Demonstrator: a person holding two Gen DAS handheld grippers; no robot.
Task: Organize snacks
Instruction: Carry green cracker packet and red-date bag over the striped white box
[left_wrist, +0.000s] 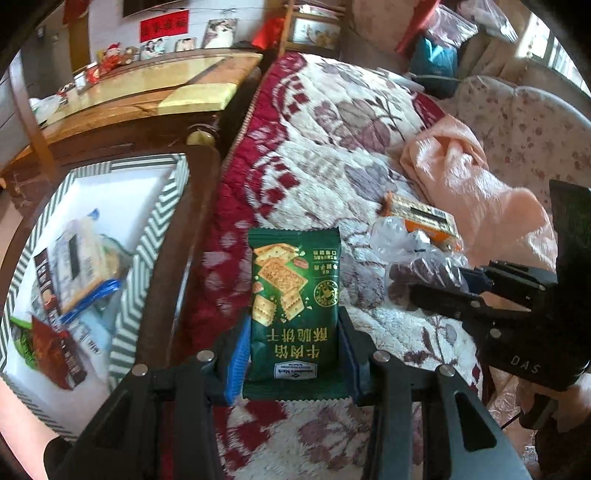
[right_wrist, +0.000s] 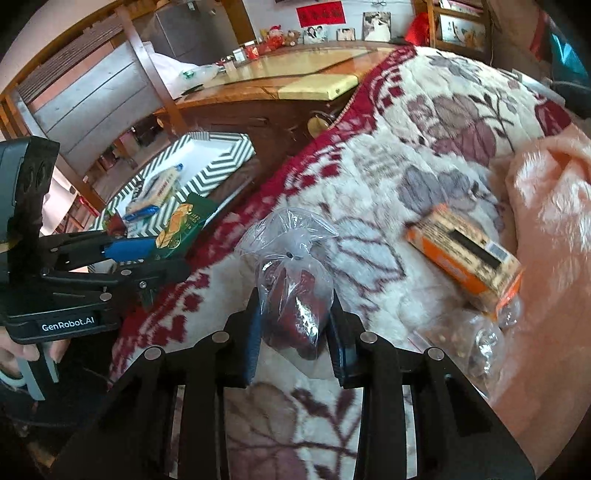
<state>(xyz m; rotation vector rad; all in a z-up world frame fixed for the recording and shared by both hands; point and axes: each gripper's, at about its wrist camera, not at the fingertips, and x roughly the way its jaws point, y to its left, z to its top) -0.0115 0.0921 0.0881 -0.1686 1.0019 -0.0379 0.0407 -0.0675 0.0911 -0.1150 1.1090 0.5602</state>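
Observation:
My left gripper (left_wrist: 293, 354) is shut on a green cracker packet (left_wrist: 294, 295), held above the flowered blanket (left_wrist: 332, 129); the packet also shows in the right wrist view (right_wrist: 181, 229). My right gripper (right_wrist: 293, 332) is shut on a clear plastic bag of dark red dates (right_wrist: 295, 295), which also shows in the left wrist view (left_wrist: 424, 273). A chevron-patterned box (left_wrist: 162, 229) holding several snack packets (left_wrist: 77, 266) stands to the left, beside the bed. An orange snack box (right_wrist: 469, 258) lies on the blanket to the right.
A dark wooden bed rail (left_wrist: 177, 266) runs between the box and the blanket. A peach blanket (left_wrist: 480, 192) is bunched at the right. A clear bag of small items (right_wrist: 469, 343) lies by the orange box. A wooden desk (left_wrist: 147, 96) stands behind.

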